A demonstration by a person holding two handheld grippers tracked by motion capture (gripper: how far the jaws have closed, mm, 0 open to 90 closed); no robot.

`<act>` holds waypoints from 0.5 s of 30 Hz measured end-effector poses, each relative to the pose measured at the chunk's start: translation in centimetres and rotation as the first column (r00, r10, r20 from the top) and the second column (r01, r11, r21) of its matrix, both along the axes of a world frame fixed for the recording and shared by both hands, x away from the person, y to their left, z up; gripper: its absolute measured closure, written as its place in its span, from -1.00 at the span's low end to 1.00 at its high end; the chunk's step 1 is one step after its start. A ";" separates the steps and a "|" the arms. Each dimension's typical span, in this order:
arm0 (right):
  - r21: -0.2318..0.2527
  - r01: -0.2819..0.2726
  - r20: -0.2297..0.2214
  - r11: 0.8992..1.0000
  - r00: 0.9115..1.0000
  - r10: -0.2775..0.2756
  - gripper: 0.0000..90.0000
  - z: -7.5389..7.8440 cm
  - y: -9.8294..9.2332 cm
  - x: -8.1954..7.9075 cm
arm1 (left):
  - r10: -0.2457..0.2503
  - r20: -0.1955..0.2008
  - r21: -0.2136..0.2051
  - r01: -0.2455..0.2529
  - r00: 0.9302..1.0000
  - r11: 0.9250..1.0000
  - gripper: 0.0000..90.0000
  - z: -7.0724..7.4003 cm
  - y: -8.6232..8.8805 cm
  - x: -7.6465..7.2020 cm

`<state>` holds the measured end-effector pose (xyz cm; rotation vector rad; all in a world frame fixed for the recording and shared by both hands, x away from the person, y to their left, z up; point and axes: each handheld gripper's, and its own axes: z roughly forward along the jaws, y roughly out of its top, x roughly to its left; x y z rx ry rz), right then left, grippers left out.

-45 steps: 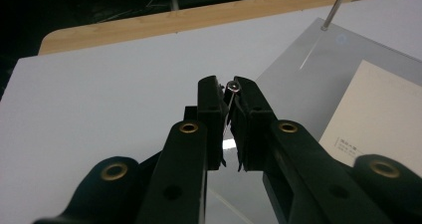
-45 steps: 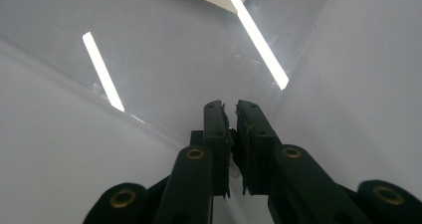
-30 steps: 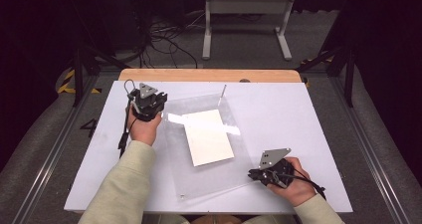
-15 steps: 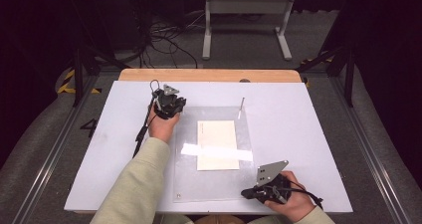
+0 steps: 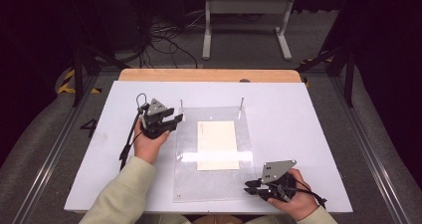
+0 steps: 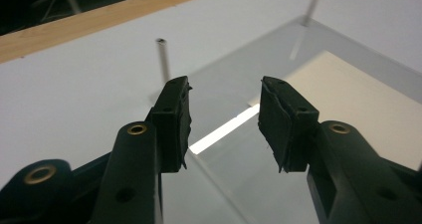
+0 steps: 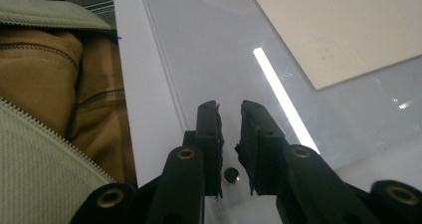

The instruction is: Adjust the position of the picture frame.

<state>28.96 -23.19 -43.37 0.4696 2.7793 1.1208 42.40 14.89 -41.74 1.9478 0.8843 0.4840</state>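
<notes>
A clear plastic sheet [image 5: 214,184] lies flat on the white table [image 5: 308,129], with a cream paper [image 5: 216,144] at its middle. Two thin metal pins [image 5: 181,104] [image 5: 242,102] stand at its far corners. My left gripper [image 5: 175,120] is at the sheet's far left edge. Its jaws have just been opening, and in the left gripper view the gripper [image 6: 224,92] stands open over the sheet [image 6: 234,159] with nothing clamped, near one pin [image 6: 161,59]. My right gripper [image 5: 247,186] is at the near right corner. Its jaws [image 7: 229,107] have parted slightly, leaving a narrow gap above a small hole [image 7: 231,174].
A wooden strip [image 5: 209,74] runs along the table's far edge. Beyond it on the floor stand a white metal frame [image 5: 246,20] and loose cables [image 5: 164,40]. The person's jacket [image 7: 45,134] is close to the left of the right gripper.
The sheet, skewed and lifted one second ago, now lies flat and square with the pins at its far corners. The left gripper has let go and opened; the right jaws have parted a little.
</notes>
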 end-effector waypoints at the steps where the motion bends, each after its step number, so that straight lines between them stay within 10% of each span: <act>1: 0.002 0.009 0.000 1.000 1.000 -0.009 0.72 0.0 -0.3 0.0 | -0.025 0.000 0.009 0.025 1.000 1.000 0.24 0.0 0.1 -0.9; 9: -0.004 0.029 0.009 1.000 1.000 -0.029 0.71 0.2 -1.2 0.0 | -0.162 -0.043 -0.039 0.160 0.986 0.986 0.28 0.6 1.2 -5.4; 15: -0.012 0.016 -0.004 1.000 1.000 -0.016 0.70 0.0 -1.4 -0.2 | -0.326 -0.120 -0.010 0.327 0.938 0.945 0.34 -0.4 1.5 -8.8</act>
